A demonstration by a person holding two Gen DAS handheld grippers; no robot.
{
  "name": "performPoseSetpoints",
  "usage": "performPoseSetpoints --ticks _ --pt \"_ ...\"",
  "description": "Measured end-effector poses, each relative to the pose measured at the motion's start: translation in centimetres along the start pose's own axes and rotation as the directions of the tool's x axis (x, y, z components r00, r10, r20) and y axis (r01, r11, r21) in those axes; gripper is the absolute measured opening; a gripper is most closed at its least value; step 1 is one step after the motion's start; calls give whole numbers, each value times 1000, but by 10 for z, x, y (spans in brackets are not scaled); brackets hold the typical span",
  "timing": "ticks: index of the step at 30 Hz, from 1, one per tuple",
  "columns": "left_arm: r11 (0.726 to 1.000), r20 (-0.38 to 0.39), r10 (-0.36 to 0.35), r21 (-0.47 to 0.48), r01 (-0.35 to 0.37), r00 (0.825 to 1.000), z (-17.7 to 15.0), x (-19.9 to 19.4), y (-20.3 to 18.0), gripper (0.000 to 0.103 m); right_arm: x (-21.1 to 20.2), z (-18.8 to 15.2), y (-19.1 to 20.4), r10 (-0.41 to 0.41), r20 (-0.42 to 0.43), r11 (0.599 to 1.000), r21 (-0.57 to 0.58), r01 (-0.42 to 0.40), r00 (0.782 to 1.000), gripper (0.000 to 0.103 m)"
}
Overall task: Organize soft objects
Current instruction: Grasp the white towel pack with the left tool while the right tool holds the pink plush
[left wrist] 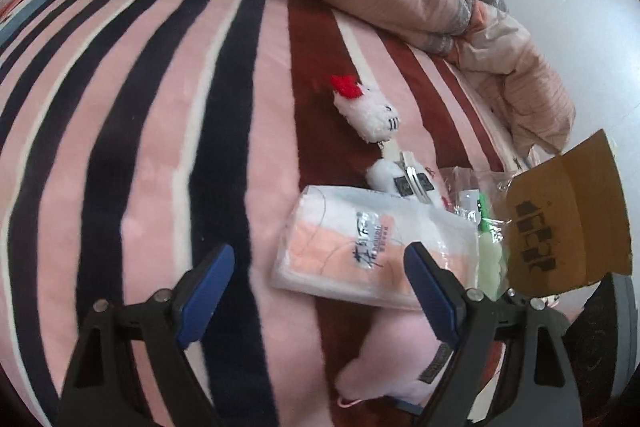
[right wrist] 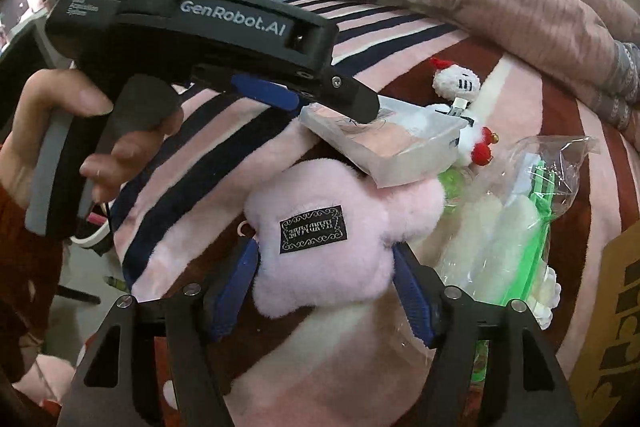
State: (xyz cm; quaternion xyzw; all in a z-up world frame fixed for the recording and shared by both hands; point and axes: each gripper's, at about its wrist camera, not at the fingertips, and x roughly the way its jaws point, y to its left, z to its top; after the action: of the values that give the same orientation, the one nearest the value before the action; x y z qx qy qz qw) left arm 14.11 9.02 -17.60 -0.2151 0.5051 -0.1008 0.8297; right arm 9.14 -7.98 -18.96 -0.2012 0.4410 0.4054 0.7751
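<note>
The left gripper (right wrist: pixel 362 105), seen from the right wrist camera, carries the white brand name "GenRobot.AI" on its black side. Near its rear there is a small grey label in three lines, but it is too blurred to read. The pink plush toy (right wrist: pixel 340 231) has a black sewn patch with the words "HAND MADE", which appear upside down. The flat packet (left wrist: pixel 360 247) shows dark printed characters, not legible. The cardboard box (left wrist: pixel 568 219) has large black blocky marks, also unreadable.
</note>
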Motion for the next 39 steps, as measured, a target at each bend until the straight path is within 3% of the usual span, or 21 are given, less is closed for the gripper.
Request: performPoseSetpoints --ticks 5,7,9,15,21,23,27,32,35,37,39 --pt "991 -38 -115 -67 112 993 8 13 8 83 1 0 -1 3 6 1000 8 -3 1000 65" --pt "985 -52 -163 -68 159 985 8 16 5 66 1 0 -2 6 11 1000 12 -6 1000 65" --pt "985 -80 -166 -61 162 983 6 21 -3 38 1 0 -3 9 13 1000 14 -9 1000 65" --pt "984 -22 -153 -96 150 988 5 12 4 9 -1 0 -5 17 16 1000 23 -18 1000 65" --pt "986 14 -137 -96 138 990 -8 -14 22 7 -4 1 -9 39 28 998 45 -41 999 64" --pt "986 25 -127 -103 129 992 -16 -27 30 7 -5 1 -9 46 29 998 45 -47 999 57" --pt "994 37 -48 -99 52 998 -34 -47 42 8 -8 1 -9 41 22 999 34 -42 999 46" --pt "994 57 10 -109 -3 998 -51 -68 62 8 -13 -4 -12 58 28 996 65 -59 998 41" --pt "990 46 9 -141 -3 999 -54 -70 74 8 -19 -7 -11 68 41 996 61 -70 997 41" --pt "988 29 5 -156 0 1000 -56 -67 77 15 -21 -8 -10 59 43 997 56 -62 997 41" --pt "986 -8 -34 -165 32 999 -58 -60 79 42 -21 -8 -10 53 41 997 50 -55 998 41"
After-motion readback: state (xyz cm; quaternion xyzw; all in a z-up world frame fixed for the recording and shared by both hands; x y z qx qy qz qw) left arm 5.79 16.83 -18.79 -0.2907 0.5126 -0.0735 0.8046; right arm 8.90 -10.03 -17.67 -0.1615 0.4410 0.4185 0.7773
